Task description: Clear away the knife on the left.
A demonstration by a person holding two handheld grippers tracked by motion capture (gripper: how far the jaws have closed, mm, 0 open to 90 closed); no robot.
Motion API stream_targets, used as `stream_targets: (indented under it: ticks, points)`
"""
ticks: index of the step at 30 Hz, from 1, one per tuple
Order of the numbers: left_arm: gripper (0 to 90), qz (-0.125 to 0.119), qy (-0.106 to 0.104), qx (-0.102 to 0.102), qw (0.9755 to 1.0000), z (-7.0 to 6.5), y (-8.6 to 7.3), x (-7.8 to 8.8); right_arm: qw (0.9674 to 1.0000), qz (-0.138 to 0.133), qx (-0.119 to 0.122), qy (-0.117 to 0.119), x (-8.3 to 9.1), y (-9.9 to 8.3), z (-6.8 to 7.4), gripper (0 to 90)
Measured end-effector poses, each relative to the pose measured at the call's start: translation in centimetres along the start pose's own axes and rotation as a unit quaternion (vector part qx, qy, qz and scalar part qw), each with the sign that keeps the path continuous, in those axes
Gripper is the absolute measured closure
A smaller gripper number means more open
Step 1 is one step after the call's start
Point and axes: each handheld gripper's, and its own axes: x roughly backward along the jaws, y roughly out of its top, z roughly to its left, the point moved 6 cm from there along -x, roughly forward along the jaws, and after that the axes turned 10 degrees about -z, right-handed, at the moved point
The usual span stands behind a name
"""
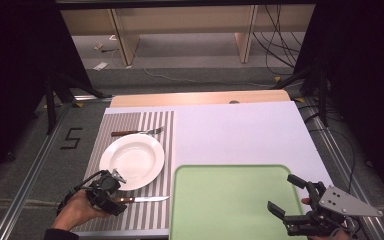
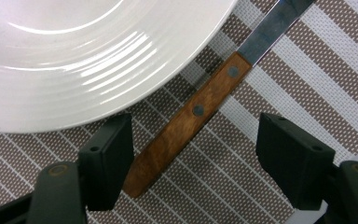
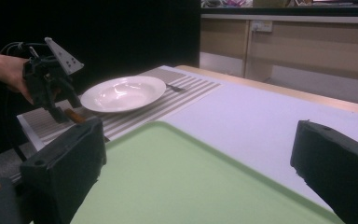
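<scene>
Two grippers over a table: green tray (image 1: 230, 200) at the near edge, white plate (image 1: 132, 161) on the striped placemat (image 1: 155, 130), knife (image 2: 191, 116) along the mat's near edge. Right gripper (image 1: 289, 196) hovers released over the tray. Left gripper (image 2: 193, 154) straddles the knife's wooden handle, jaws wide, not yet gripping; next, likely clench squarely on the handle.

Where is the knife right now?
In the high view the knife lies on the striped placemat, just below the white plate, its wooden handle between the left gripper's open jaws.

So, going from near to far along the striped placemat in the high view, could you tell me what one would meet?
Left gripper over the knife → white plate → fork.
</scene>
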Motion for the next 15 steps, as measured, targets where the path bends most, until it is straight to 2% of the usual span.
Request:
stream_targets:
  ticks: [4, 6, 15]
  points:
    - [30.7, 0.015, -0.009, -0.003, 0.9999, -0.16, 0.29, -0.43, 1.0000, 0.000, 0.000, 0.001, -0.01, 0.01, 0.03, 4.3]
    - [32.8, 0.021, -0.016, 0.003, 0.9996, -0.22, 0.36, -0.64, 1.0000, 0.000, 0.000, 0.001, 0.00, 0.00, 0.03, 4.3]
    - [42.8, 0.033, -0.020, 0.006, 0.9992, -0.25, 0.70, -1.06, 1.0000, -0.001, 0.001, 0.003, -0.01, 0.02, 0.08, 4.4]
